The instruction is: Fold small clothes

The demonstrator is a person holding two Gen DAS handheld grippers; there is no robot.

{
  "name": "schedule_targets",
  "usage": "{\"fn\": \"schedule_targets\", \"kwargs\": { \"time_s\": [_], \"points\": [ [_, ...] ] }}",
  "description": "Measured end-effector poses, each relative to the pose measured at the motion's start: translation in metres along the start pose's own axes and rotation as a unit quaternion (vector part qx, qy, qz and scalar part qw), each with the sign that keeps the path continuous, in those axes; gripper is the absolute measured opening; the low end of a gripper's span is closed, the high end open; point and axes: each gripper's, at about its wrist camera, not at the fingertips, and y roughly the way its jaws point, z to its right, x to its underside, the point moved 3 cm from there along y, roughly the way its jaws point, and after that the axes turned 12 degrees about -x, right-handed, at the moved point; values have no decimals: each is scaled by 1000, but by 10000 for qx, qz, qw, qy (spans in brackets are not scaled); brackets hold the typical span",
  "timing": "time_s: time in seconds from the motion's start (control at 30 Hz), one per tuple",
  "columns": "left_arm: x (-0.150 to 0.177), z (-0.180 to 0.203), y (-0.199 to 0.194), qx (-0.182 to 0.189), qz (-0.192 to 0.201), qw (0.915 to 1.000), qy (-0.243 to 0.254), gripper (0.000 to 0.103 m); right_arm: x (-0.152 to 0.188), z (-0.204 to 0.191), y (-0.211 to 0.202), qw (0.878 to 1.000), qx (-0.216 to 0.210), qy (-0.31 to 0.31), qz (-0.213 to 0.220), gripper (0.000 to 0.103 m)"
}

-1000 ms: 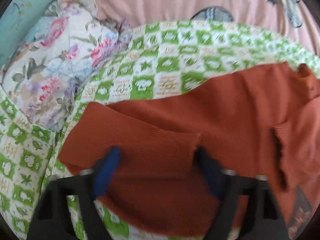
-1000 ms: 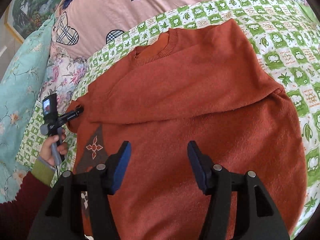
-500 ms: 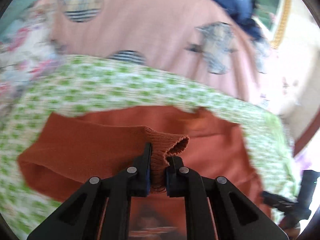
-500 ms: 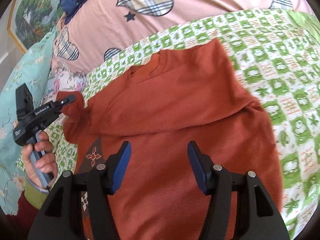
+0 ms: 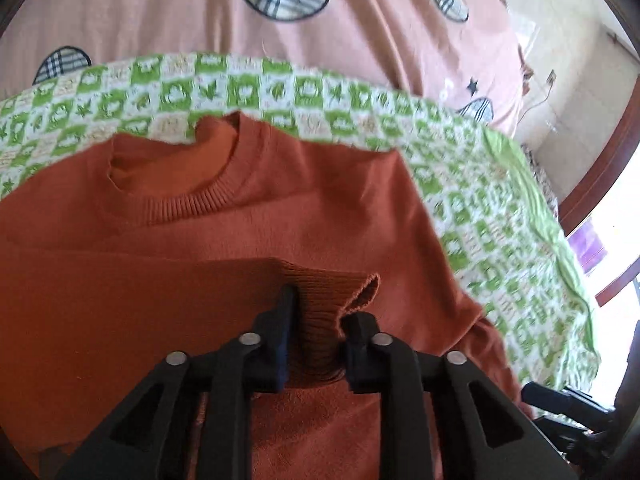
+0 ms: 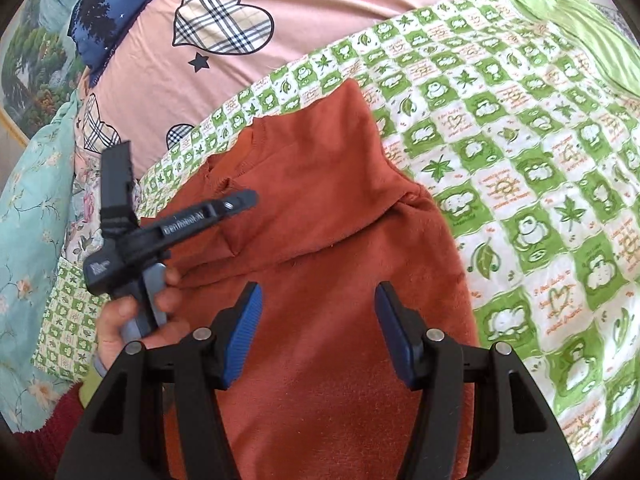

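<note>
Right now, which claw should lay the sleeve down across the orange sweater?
The left claw. It is already shut on the sleeve cuff above the sweater. The right claw hangs open, holding nothing.

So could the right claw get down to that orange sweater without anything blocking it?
Probably yes. The right claw hangs open directly over the sweater, with nothing between them; the left claw, gripping the cuff, is off to the side.
</note>
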Motion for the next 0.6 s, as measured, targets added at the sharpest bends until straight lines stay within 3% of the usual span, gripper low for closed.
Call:
{"fn": "schedule_targets", "kwargs": {
  "time_s": [0.07, 0.27, 0.4, 0.6],
  "points": [
    [7, -4, 2, 13, -133, 9999, -45, 50, -1, -4, 6, 10000, -52, -10, -28, 60],
    [44, -35, -52, -139, 180, 9997, -85, 67, -7, -22, 40, 9988, -347, -283, -192, 60],
    [83, -85, -91, -709, 403, 9962, -299, 68, -21, -31, 70, 9977, -479, -354, -337, 60],
    [122, -168, -116, -1555, 301, 9826, -966, 68, -26, -49, 100, 9950, -731, -514, -441, 63]
  ]
}}
